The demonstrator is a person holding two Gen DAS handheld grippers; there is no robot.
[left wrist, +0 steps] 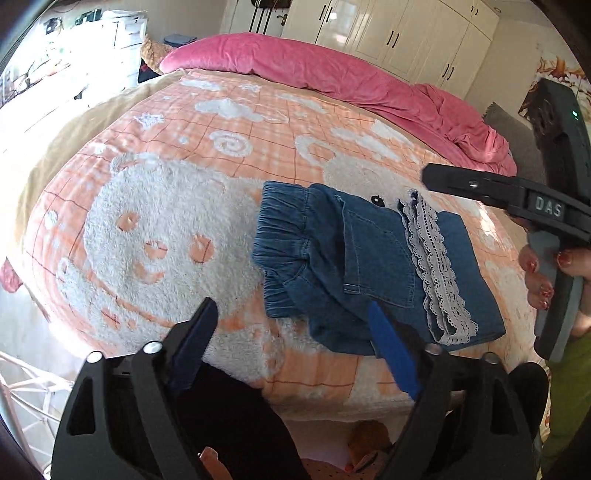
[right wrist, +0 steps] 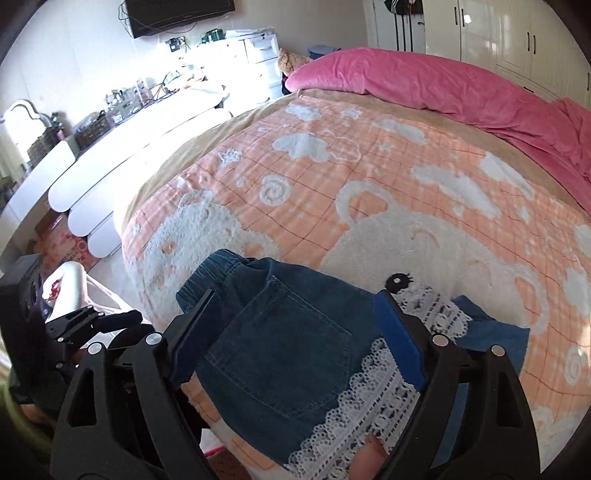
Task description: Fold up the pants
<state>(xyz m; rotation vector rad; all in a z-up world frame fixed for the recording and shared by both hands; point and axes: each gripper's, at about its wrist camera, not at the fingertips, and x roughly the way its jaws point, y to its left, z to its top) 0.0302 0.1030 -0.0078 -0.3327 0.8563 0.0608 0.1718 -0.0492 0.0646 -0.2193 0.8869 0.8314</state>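
Small blue denim pants (left wrist: 369, 266) with white lace cuffs (left wrist: 439, 269) lie folded on the bed's front right part, waistband to the left. They also show in the right wrist view (right wrist: 288, 354), with the lace (right wrist: 369, 402) on the right. My left gripper (left wrist: 291, 314) is open and empty, just in front of the pants' near edge. My right gripper (right wrist: 295, 306) is open and empty, hovering just above the pants. The right gripper's body also shows in the left wrist view (left wrist: 532, 203) at the right edge.
The pants lie on an orange-and-white plush blanket (left wrist: 177, 221) covering the bed. A pink quilt (left wrist: 332, 70) is bunched along the far side. White wardrobes (left wrist: 406, 33) stand behind. White drawers and a cluttered counter (right wrist: 122, 122) run along the left.
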